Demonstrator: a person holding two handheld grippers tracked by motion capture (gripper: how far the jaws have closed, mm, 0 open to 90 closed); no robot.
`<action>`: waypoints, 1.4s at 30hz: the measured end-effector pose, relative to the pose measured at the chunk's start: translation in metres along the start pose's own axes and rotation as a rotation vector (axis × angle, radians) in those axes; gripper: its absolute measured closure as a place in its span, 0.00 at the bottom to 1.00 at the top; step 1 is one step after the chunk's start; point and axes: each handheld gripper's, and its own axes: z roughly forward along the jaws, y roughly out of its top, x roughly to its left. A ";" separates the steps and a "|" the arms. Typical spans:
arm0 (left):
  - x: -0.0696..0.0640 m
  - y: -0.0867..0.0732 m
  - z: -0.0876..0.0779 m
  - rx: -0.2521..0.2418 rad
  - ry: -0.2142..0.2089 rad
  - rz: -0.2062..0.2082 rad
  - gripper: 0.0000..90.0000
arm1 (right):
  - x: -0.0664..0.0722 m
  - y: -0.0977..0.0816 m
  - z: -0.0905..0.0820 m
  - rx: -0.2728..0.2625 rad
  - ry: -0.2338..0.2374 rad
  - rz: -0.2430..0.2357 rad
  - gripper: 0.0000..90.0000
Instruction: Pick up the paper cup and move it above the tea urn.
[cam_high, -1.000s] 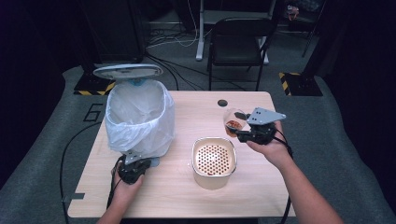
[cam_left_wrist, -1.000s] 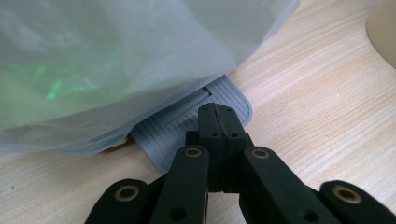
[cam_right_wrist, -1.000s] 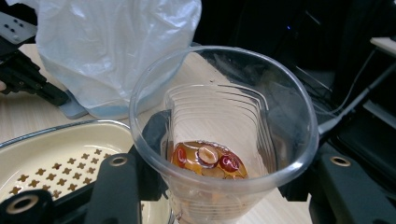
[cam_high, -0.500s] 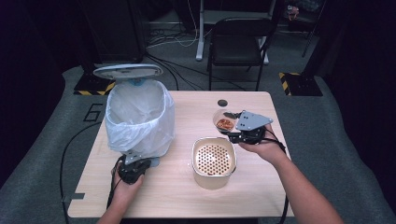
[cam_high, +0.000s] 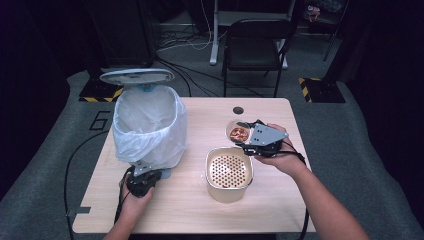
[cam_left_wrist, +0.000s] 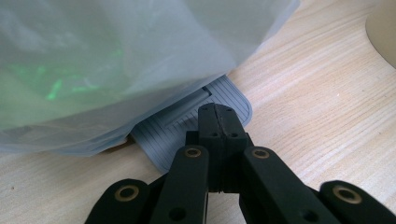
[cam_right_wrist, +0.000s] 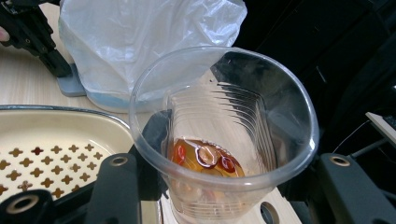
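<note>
A clear plastic cup (cam_right_wrist: 219, 140) with reddish liquid and bits of food at its bottom sits between the jaws of my right gripper (cam_right_wrist: 224, 186), which is shut on it. From above, the cup (cam_high: 238, 133) hangs just beyond the beige strainer basin (cam_high: 229, 172), with the right gripper (cam_high: 252, 141) beside it. A pedal bin lined with a white plastic bag (cam_high: 149, 125) stands at the left, its lid (cam_high: 136, 76) raised. My left gripper (cam_left_wrist: 215, 112) is shut, its tips resting on the bin's grey ribbed pedal (cam_left_wrist: 187, 126); the high view shows the left gripper (cam_high: 142, 181) at the bin's foot.
The basin's perforated insert (cam_right_wrist: 42, 158) lies just left of the cup. A cable hole (cam_high: 238, 110) sits near the table's far edge. A black chair (cam_high: 255, 45) stands behind the table (cam_high: 190, 210). Cables trail off both sides.
My right gripper has carried the cup leftward and slightly nearer, up to the far rim of the basin. The left gripper stays on the pedal, and the lid stays up.
</note>
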 end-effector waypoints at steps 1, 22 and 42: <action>0.000 0.000 0.000 0.000 0.000 0.001 1.00 | 0.001 0.000 0.000 0.002 0.001 -0.001 0.52; 0.000 0.000 0.000 0.002 0.003 0.000 1.00 | 0.037 0.004 0.001 0.140 -0.068 -0.410 0.52; -0.001 0.000 0.000 -0.001 0.001 0.000 1.00 | 0.072 0.006 0.009 0.263 -0.160 -0.903 0.53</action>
